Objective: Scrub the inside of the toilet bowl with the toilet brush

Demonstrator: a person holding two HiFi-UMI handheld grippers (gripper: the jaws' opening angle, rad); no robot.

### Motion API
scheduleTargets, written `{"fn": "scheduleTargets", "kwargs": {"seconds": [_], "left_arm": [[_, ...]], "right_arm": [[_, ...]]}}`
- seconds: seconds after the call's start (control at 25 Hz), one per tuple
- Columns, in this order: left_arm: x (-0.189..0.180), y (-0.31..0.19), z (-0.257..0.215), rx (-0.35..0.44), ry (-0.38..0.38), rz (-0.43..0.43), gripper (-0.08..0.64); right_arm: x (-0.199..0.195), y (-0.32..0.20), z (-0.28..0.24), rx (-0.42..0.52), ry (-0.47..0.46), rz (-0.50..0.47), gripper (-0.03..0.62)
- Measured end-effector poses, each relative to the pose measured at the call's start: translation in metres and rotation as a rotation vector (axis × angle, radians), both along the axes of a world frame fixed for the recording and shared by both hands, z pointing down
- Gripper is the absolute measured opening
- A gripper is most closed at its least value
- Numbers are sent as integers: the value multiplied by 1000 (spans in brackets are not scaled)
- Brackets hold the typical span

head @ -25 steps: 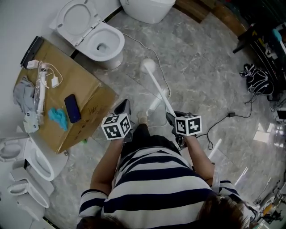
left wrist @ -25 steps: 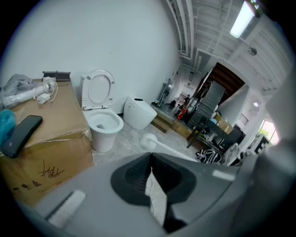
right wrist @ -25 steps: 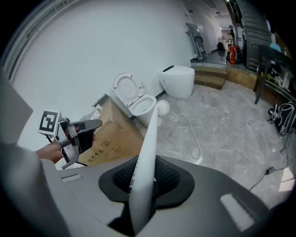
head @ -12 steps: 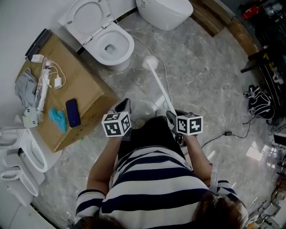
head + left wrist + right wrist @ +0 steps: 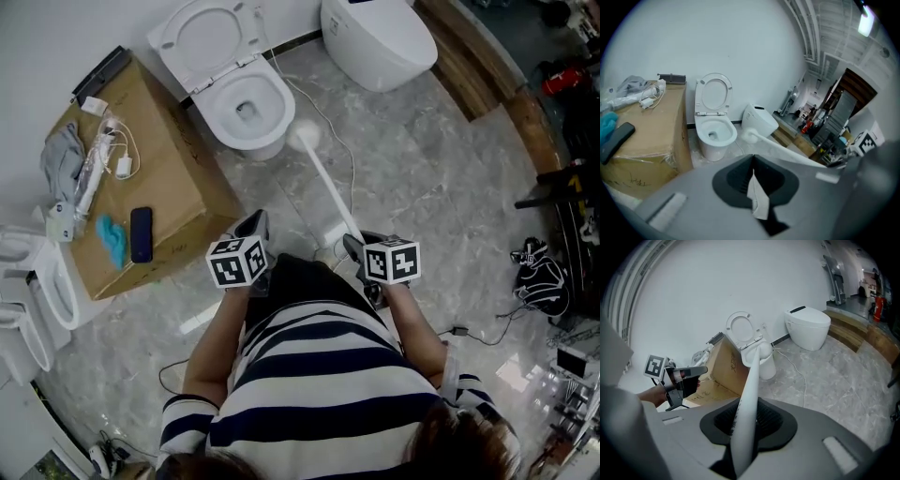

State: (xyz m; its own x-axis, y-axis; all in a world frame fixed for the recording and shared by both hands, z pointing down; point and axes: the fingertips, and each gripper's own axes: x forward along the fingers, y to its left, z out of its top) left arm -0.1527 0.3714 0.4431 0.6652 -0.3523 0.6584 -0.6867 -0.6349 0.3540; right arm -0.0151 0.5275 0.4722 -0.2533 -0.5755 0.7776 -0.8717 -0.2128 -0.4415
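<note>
Near: right gripper (image 5: 356,246) clamped on brush (image 5: 330,192) handle; left gripper (image 5: 253,227) closed on a white scrap (image 5: 757,199). Far: brush head (image 5: 305,138) has been carried up beside the bowl (image 5: 281,101) rim within the last second, not yet inside; scrubbing judged imminent

Both forearms reach forward from the torso, elbows bent, with the two grippers level with each other and apart. The left gripper (image 5: 253,225) has its jaws closed on a small white scrap (image 5: 757,199). The right gripper (image 5: 356,248) has its jaws clamped on the toilet brush handle (image 5: 749,394), which slants forward.
</note>
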Motion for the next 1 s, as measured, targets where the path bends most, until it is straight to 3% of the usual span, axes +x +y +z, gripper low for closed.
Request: {"fn": "scheduleTargets", "kwargs": {"seconds": [0.24, 0.48, 0.8, 1.0], "left_arm": [[17, -14, 1, 16, -14, -97, 0], [22, -33, 4, 21, -19, -174, 0], [28, -96, 26, 8, -16, -268, 0], [47, -152, 35, -8, -21, -267, 0]], "right_arm": [[32, -31, 4, 7, 7, -127, 84], [40, -69, 9, 18, -6, -208, 84], [43, -140, 26, -16, 8, -312, 84], [52, -201, 33, -51, -1, -352, 84]]}}
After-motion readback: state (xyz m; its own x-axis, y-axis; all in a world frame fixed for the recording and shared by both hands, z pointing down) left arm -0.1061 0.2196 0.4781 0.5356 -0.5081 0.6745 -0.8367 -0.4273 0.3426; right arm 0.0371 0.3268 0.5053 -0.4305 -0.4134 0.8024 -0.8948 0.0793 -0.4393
